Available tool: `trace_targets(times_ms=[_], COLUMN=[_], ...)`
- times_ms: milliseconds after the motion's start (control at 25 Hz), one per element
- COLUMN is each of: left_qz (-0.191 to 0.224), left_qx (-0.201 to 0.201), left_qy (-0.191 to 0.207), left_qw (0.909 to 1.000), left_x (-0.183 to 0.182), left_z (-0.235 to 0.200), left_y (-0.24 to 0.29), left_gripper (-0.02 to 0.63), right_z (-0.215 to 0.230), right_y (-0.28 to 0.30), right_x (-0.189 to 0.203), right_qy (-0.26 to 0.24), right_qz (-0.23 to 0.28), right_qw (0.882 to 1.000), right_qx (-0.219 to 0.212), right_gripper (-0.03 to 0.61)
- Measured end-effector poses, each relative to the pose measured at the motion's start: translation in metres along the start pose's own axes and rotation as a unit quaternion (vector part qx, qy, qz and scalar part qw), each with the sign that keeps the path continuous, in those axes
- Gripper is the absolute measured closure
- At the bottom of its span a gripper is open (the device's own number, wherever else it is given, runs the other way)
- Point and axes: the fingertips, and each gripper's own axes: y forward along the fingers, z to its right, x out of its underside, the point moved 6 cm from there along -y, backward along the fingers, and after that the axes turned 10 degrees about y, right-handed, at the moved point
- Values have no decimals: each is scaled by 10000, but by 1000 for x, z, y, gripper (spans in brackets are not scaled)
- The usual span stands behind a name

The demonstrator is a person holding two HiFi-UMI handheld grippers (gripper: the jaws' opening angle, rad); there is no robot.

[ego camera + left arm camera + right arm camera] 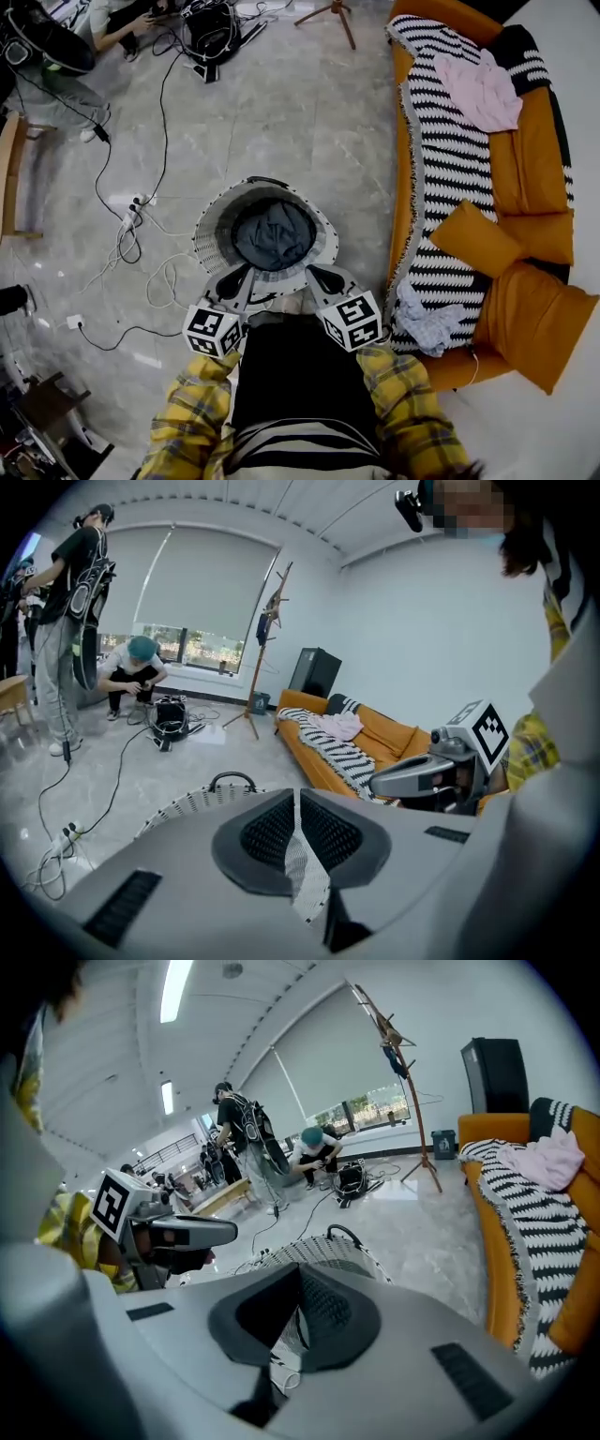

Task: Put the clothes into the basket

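Left gripper (297, 796): jaws pressed together, holding nothing; tips at the near rim of the basket (211, 225).
Basket: on the floor, just in front of the person. Only the head view shows the grey garment (274, 234) heaped inside.
Right gripper (300, 1274): jaws pressed together, holding nothing; at the same rim.
Sofa (534, 159): right of basket. Pink garment (483, 89) lies crumpled on the striped throw (441, 159), visible in all views. Pale garment (422, 323) bunched at the near end, head view only.
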Motion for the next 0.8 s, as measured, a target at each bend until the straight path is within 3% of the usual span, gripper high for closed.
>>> trace_targets(times_ms=[160, 320, 520, 800], left_qz=[-49, -130, -357, -714], left_qx=[504, 1271, 2251, 3253], left_qy=[258, 704, 1179, 1710], left_qw=[9984, 9893, 9665, 9273], left_x=[-10, -20, -26, -23], left_z=[38, 100, 181, 273], left_y=[21, 59, 90, 115], left_gripper=[580, 580, 580, 580], right_z=[18, 59, 101, 139], right_y=[-33, -81, -153, -238], right_x=[9, 34, 76, 136], right_qy=[127, 509, 1112, 1824], right_qz=[313, 557, 719, 701], right_qw=[9992, 9951, 9796, 9507], right_qx=[199, 634, 1514, 2408], right_gripper=[554, 554, 554, 551])
